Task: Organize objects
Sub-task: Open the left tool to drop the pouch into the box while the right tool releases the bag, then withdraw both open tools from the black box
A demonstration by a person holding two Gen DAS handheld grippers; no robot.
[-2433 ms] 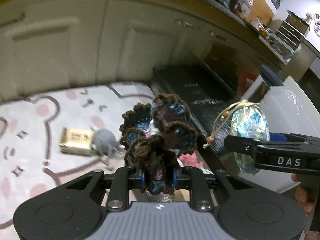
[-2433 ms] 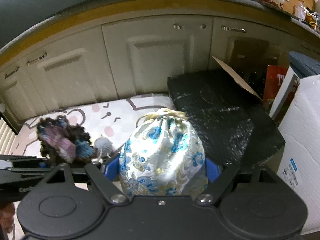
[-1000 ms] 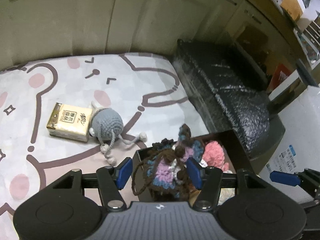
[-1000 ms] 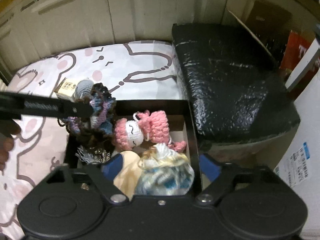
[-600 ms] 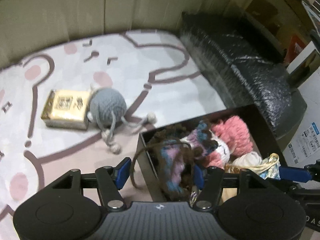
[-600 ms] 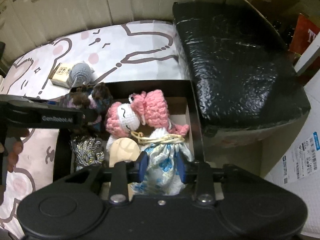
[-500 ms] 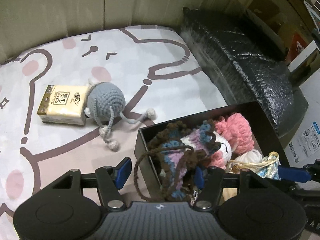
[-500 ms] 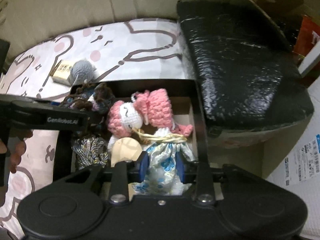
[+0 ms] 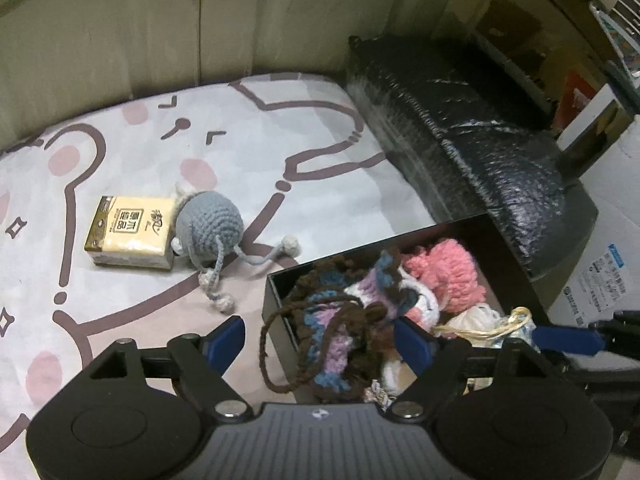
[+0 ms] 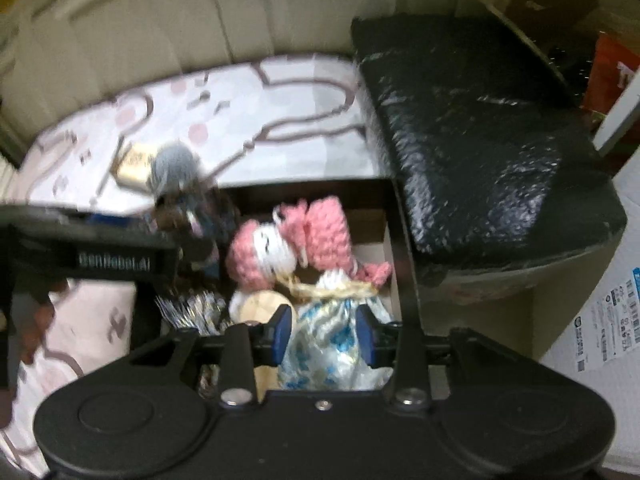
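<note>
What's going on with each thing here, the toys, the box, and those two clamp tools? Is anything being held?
Left gripper: jaws opening, pads clear of the brown crochet piece between them.
Brown crochet piece: lying at the box's near corner, a yarn loop hanging over the wall.
Right gripper: pads pressed on the floral pouch.
Floral pouch: inside the box, drawstring closed.
Pink crochet doll: lying in the box.
Black box: open, no lid.
Grey crochet toy: on the mat, against the tissue pack.

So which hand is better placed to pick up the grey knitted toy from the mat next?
The left. Its tool is opening, letting go of the brown knitted piece at the box's mat-side edge, nearest the grey toy. The right tool is across the box, pads against the blue flowered pouch.
</note>
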